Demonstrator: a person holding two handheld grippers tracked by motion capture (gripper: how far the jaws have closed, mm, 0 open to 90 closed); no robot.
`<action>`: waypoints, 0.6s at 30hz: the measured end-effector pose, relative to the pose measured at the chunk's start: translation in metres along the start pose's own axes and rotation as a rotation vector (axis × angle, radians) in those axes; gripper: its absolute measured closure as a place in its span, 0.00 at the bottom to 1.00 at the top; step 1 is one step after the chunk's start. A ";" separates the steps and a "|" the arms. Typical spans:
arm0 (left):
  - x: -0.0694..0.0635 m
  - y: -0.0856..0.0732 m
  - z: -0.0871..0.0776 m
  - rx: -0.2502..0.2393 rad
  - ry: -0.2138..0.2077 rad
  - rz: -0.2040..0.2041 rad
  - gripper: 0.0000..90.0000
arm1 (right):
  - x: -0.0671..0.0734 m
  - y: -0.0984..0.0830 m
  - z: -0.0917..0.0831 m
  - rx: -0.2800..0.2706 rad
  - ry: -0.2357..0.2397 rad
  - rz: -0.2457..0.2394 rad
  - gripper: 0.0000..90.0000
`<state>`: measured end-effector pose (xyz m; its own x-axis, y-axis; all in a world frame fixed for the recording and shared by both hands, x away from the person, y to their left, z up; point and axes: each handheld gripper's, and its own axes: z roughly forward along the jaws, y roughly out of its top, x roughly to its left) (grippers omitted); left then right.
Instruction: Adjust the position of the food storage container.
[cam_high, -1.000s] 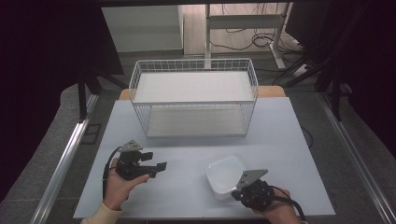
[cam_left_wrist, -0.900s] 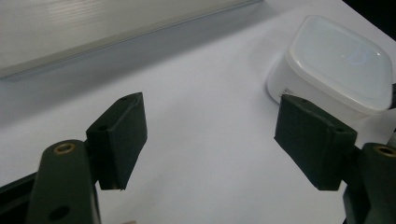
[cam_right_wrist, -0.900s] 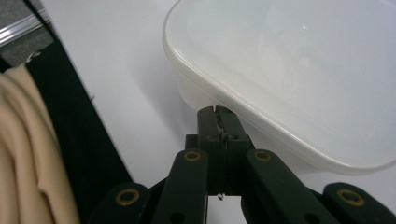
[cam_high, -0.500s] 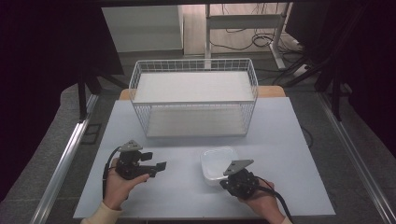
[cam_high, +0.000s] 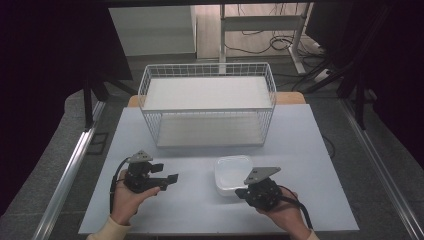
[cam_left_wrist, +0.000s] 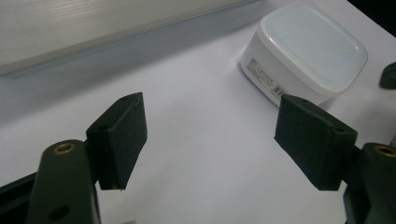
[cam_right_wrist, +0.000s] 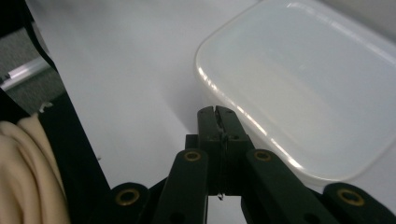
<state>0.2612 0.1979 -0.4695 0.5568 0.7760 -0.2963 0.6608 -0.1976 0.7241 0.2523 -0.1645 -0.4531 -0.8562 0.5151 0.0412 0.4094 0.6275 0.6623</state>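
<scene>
The white lidded box (cam_high: 232, 174) sits on the tabletop (cam_high: 310, 150), at six o'clock from the wire basket (cam_high: 207, 107). The right gripper (cam_right_wrist: 215, 113), jaws pinched together on nothing, noses its rim. The left gripper (cam_left_wrist: 210, 135) waits at nine o'clock, jaws wide. Lifting and placing the box look wholly undone.

white lidded plastic container (cam_high: 232, 173) upright, lid shut, on table front-centre, before wire basket.

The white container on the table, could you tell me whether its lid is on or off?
On. The white container sits upright with its flat translucent lid seated flush all round; the right gripper view shows the same closed top.
</scene>
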 end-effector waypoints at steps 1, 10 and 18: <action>0.000 0.000 0.000 0.000 0.000 0.000 0.28 | -0.001 0.001 -0.003 -0.004 -0.003 0.007 0.99; -0.001 0.001 0.001 0.000 -0.001 0.002 0.28 | -0.026 0.013 -0.020 -0.060 -0.041 0.022 0.99; -0.001 0.001 0.000 -0.004 -0.003 -0.001 0.28 | -0.085 0.041 -0.002 -0.044 -0.107 0.035 0.99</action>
<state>0.2613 0.1973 -0.4687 0.5574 0.7747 -0.2985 0.6595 -0.1948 0.7260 0.3418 -0.1837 -0.4279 -0.8021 0.5970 -0.0138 0.4222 0.5833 0.6939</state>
